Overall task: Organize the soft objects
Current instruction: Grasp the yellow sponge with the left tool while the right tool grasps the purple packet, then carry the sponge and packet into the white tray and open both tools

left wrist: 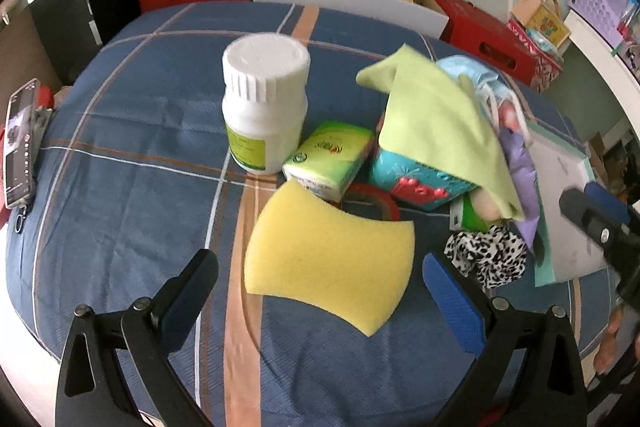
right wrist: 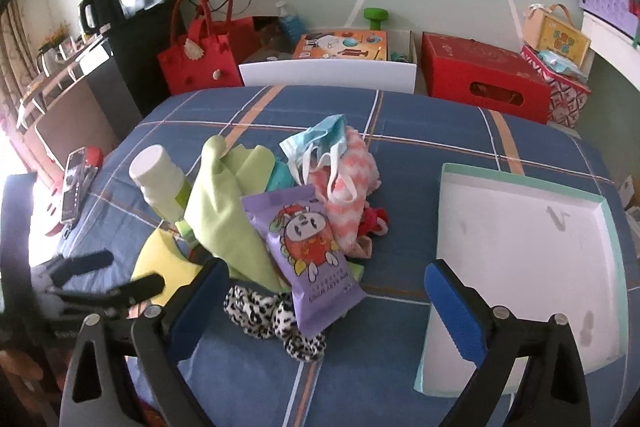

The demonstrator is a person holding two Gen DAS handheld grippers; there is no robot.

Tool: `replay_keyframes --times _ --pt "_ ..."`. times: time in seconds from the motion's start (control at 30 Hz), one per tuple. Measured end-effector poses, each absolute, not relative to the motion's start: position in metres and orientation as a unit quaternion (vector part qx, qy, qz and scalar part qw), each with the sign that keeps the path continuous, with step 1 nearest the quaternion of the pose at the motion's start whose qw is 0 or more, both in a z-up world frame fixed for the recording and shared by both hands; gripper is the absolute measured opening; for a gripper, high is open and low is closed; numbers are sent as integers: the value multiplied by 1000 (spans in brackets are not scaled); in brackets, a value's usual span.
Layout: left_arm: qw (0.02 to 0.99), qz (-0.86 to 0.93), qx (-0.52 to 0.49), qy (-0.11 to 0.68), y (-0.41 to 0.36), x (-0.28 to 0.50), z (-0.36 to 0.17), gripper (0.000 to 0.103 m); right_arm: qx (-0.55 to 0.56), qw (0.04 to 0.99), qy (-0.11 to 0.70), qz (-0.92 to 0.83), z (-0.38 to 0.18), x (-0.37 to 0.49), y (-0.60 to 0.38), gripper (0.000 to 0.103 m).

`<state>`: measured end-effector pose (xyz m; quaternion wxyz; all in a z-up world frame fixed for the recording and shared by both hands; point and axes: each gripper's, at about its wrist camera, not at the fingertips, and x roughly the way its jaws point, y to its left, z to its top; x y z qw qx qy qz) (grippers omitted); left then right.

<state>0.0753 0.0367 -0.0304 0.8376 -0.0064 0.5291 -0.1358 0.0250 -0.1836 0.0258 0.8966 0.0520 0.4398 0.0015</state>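
Both grippers, left and right, gape empty. The left frames the yellow sponge on the tablecloth; next likely: descend, pinch, carry to the white tray.

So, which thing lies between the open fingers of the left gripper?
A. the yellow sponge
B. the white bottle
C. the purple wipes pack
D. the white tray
A: in the left wrist view the yellow sponge lies flat on the cloth right between the spread fingers of the left gripper, while the white bottle stands farther off.
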Motion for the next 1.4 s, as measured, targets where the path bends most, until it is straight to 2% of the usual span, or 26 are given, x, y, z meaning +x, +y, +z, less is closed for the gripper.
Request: replay_keyframes --times 0.23,0.43,0.5,0.67,0.73,0.8,0.83,0.87,0.9,1.0,1.03,1.07,1.17,1.27,1.4 --pt "815 -165 7 555 28 82 -47 102 61 889 453 1 10 40 -190 93" --pt "806 -134 33 575 25 76 -54 102 68 882 466 -1 -6 43 -192 83" --pt "805 -114 47 580 23 71 -54 102 67 882 467 2 -7 43 -190 79" --pt "793 -108 61 596 20 62 -61 102 64 881 468 10 -9 41 -186 60" --pt "786 -113 62 605 12 64 -68 101 67 880 470 17 -10 40 -184 56" --pt "776 -115 69 616 4 65 -74 96 67 880 470 26 -11 39 -182 49" --pt "774 -115 74 619 1 65 -77 83 65 880 470 29 -11 39 -181 43" --pt "769 -115 76 624 -3 65 -80 76 64 880 470 32 -11 38 -180 40" --pt "766 -115 75 628 -5 66 -83 69 63 880 470 35 -11 38 -179 39" --pt "764 -111 74 631 -13 70 -89 64 68 879 471 40 -12 37 -179 37" --pt "764 -111 71 631 -13 71 -91 58 69 878 471 41 -13 37 -179 35" --pt "763 -112 67 633 -13 72 -93 46 72 878 471 42 -14 37 -180 34" --pt "760 -111 60 638 -11 75 -97 28 79 877 472 45 -15 38 -181 30" --pt "762 -110 53 636 -11 75 -98 25 88 876 472 46 -16 36 -184 22" --pt "767 -101 49 631 -10 76 -96 24 96 875 471 47 -17 35 -187 18"
